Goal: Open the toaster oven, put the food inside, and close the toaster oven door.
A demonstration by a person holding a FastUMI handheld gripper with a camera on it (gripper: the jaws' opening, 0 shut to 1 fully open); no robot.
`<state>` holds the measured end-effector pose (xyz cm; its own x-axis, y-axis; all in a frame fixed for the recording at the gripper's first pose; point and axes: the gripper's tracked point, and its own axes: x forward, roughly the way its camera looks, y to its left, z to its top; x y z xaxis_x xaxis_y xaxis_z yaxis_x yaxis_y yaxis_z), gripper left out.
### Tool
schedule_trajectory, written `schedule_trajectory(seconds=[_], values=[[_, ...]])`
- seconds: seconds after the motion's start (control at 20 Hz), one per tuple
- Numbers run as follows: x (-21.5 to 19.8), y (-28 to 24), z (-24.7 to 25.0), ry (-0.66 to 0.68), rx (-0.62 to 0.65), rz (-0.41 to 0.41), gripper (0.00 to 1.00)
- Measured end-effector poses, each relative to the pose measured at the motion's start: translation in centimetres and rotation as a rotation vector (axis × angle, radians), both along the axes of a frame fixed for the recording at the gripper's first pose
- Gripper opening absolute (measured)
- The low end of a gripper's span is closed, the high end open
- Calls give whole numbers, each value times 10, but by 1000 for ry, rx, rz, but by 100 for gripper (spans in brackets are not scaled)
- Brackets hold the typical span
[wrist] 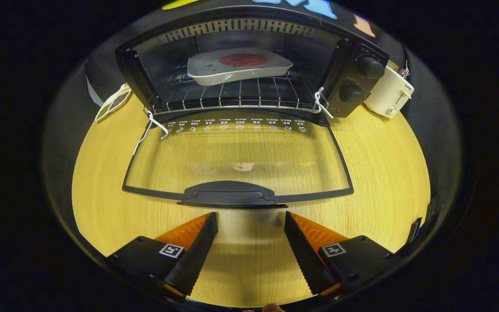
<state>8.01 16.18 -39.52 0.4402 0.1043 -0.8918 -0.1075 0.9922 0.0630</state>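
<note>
Toaster oven (249, 69) on wood-grain table (383, 173), glass door (236, 160) folded flat, white plate (236, 67) of round red food (244, 60) on wire rack (232, 97), gripper (251, 219) just short of door handle (228, 194), fingers spread apart, empty

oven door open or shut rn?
Open: the toaster oven door lies flat on the table, plate on the rack inside; the gripper is open, just short of its handle.

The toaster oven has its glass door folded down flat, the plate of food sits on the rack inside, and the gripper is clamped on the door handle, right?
Not quite. In the gripper view the gripper is open, its fingers apart just short of the door handle, touching nothing. The rest holds: the toaster oven has its glass door folded down flat and the plate of food on the rack.
</note>
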Motion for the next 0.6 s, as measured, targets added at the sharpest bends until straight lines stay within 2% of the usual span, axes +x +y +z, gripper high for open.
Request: schedule_trajectory(seconds=[0.35,0.6], values=[[2,2,2,12,6,-4,99],[-1,-1,25,-45,15,25,99]])
